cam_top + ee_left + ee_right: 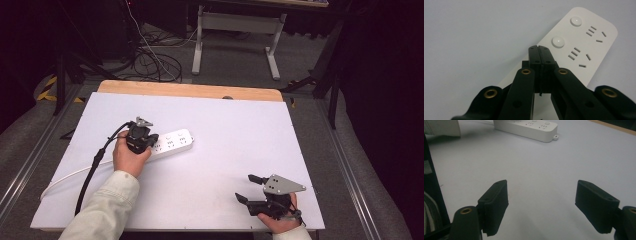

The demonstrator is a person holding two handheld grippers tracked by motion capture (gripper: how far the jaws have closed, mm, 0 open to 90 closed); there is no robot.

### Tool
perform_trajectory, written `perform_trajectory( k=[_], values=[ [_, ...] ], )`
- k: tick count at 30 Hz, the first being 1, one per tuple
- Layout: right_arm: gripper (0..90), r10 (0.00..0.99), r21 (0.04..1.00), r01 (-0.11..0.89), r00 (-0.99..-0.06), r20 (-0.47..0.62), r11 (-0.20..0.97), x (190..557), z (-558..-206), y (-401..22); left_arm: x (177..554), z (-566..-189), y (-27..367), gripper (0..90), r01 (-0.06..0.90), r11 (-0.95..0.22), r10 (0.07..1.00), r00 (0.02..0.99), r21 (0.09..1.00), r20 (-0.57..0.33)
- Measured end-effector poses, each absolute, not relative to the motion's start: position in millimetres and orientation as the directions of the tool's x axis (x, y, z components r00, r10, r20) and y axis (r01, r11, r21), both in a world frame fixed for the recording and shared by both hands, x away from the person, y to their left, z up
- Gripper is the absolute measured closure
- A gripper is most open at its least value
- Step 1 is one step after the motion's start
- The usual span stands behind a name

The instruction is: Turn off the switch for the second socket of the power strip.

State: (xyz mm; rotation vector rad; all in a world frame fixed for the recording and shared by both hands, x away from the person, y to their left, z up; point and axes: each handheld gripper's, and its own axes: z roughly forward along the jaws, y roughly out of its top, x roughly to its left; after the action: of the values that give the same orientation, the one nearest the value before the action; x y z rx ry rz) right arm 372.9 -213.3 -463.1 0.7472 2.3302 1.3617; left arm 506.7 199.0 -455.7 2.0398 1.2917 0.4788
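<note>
The left gripper (pixel 541 53), fingers pressed together and holding nothing, hovers over the white power strip (pixel 171 141) lying left of centre on the tabletop (pixel 235 130). Probably it will press a switch button (pixel 558 41): come straight down, gently. The right gripper (pixel 248 188) rests near the front right, fingers wide.

Lab or test bay, not home. Evidence: white work board (pixel 240 125) on wooden table (pixel 190 90), frame centre; dark curtains (pixel 385 75) at left and right edges; loose cables (pixel 150 60) on grey floor, upper left; metal-legged bench (pixel 240 30) at top centre; yellow-black hazard tape (pixel 47 87) at left.
</note>
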Motion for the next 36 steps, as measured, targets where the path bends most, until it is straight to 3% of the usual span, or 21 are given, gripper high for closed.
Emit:
perform_trajectory(
  k=[36],
  values=[
    [27.0, 0.583, 0.875, 0.267, -0.812, -0.021, 0.404, 372.0, -463.0, -212.8, 500.1, -464.6, 190.8, 90.0, 0.589, -0.334, 0.897, 0.439, 0.736, 0.055]
  ],
)
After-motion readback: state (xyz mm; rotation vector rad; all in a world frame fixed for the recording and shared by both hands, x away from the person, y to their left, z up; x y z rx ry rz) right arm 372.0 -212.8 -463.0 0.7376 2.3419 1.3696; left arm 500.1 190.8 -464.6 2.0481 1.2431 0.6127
